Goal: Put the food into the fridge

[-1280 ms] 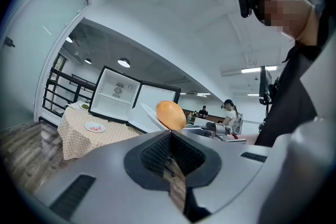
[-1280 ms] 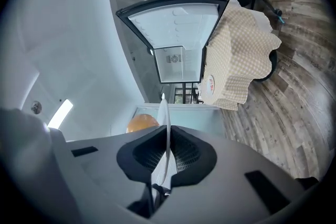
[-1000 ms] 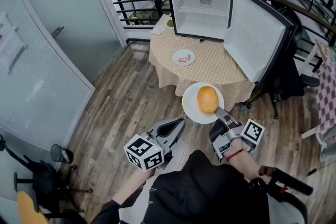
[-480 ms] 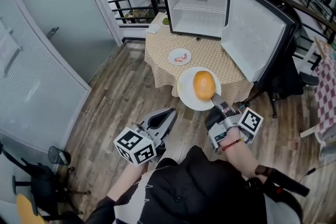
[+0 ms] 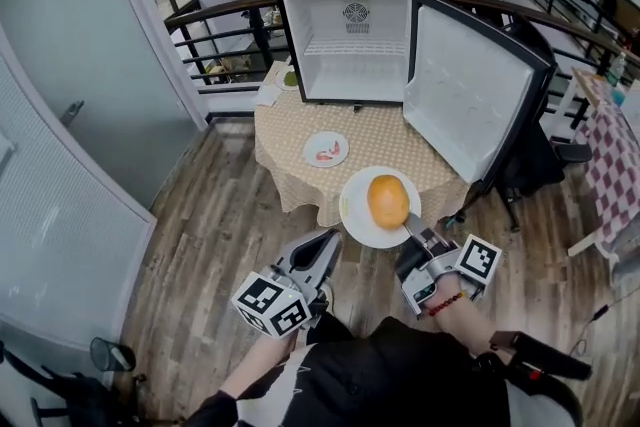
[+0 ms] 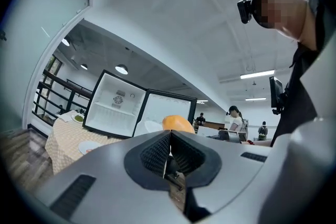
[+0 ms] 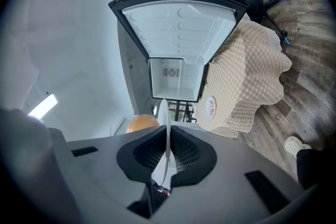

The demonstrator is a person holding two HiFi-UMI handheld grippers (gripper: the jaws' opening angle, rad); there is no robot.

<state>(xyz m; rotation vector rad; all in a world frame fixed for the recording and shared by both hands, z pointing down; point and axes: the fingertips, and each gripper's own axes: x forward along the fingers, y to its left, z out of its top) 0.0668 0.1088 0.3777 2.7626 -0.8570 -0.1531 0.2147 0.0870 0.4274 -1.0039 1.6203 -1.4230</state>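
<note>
My right gripper (image 5: 413, 231) is shut on the near rim of a white plate (image 5: 359, 220) that carries a round orange bun (image 5: 388, 200); I hold it in the air in front of the round table (image 5: 400, 140). In the right gripper view the plate's edge (image 7: 167, 128) runs between the pads, with the bun (image 7: 142, 123) to its left. My left gripper (image 5: 318, 247) is shut and holds nothing, low at the left. The small black fridge (image 5: 345, 30) stands on the table with its door (image 5: 470, 90) wide open and its white inside bare. A second small plate (image 5: 325, 149) with reddish food lies on the tablecloth.
A small dish with something green (image 5: 289, 78) sits left of the fridge. A black railing (image 5: 215, 40) runs behind the table. A glass partition (image 5: 60, 105) stands at the left. A black office chair (image 5: 540, 155) is behind the open door. Wooden floor (image 5: 215, 215) lies around the table.
The table and fridge have shifted left and down in the head view. The plate with the bun stays in my right gripper. My left gripper has shifted a little right.
</note>
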